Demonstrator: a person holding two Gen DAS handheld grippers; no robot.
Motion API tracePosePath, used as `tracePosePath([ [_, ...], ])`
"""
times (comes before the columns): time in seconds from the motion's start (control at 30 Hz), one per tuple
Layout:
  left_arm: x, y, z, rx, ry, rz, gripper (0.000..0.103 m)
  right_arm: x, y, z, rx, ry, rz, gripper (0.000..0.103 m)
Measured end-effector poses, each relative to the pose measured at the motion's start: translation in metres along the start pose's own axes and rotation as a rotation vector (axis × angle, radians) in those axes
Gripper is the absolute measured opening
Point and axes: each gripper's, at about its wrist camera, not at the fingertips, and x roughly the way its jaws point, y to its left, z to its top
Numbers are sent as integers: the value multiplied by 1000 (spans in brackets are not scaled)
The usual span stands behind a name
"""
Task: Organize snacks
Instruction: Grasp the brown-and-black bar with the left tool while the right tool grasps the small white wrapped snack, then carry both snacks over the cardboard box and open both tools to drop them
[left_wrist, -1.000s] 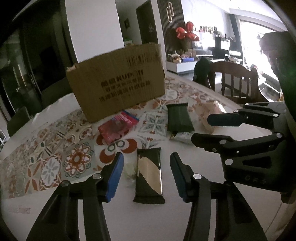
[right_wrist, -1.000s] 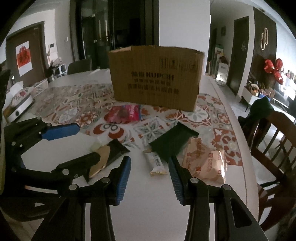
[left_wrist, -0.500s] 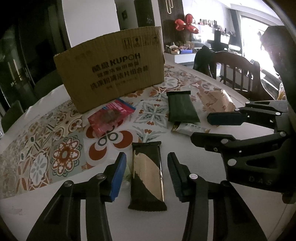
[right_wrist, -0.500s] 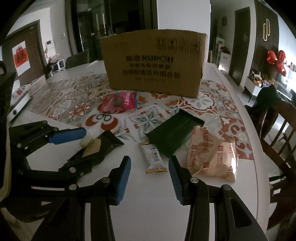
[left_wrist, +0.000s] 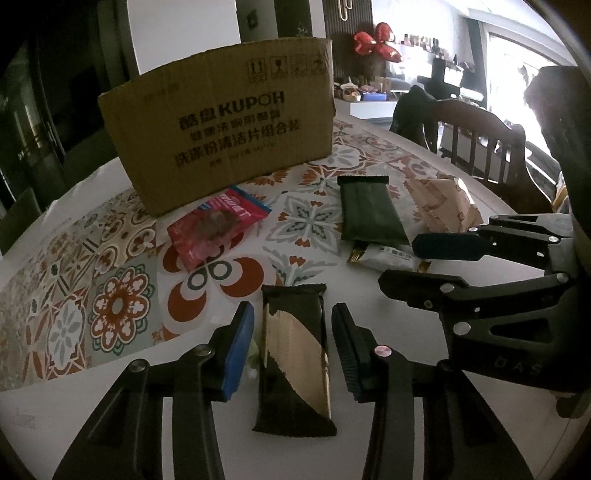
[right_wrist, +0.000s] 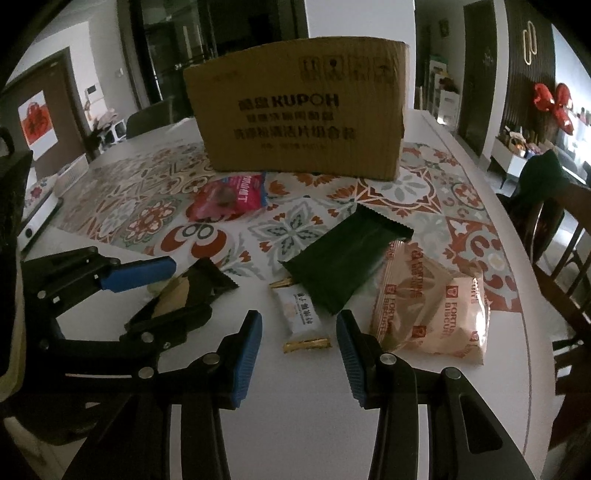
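Left gripper (left_wrist: 291, 347): its blue-padded jaws are closing around the dark brown and gold snack bar wrapper (left_wrist: 293, 354), with a gap showing on both sides, so the pads are not pinching it.
Right gripper (right_wrist: 299, 354): it is hanging spread over the small white candy packet with gold ends (right_wrist: 301, 317), which is lying between the fingers, untouched.
Near table edge: bare white tabletop (right_wrist: 295, 424) is lying under both grippers, leaving free room toward the camera.
Middle ground: the dark green flat foil packet (right_wrist: 343, 266) is overlapping the white candy's far end; the beige fortune biscuit bag (right_wrist: 428, 306) is sitting just beside the right gripper's right finger, crowding that side.
Further back: the red and pink crinkled snack pouch (left_wrist: 218, 225) is resting on the patterned tile-print mat (left_wrist: 110, 306), just in front of the brown cardboard box with black lettering (left_wrist: 229, 122).
Right table edge: it is curving close past the biscuit bag, with a dark wooden chair (right_wrist: 561, 236) just beyond.
Left wrist view only: it is showing the whole brown bar and the right gripper from the side (left_wrist: 424, 262).
Right wrist view only: it is showing the whole biscuit bag, the whole white candy, and a white tray (right_wrist: 40, 221) at the table's far left.
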Motion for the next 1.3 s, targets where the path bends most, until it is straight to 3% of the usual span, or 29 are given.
tracePosePath([
  [0.17,7,9,1,-71,33,-50,40,3,-2,2,9,-7,0,43],
  [0.37,7,9,1,-99,34,-60,31,6,6,3,-16,0,33,25],
  [0.8,-18,11,4,-138,-3,-43,31,-12,12,1,-6,-41,25,24],
  [1.3,-66,14,17,-169,-103,-11,31,-61,24,8,0,-175,1,24],
])
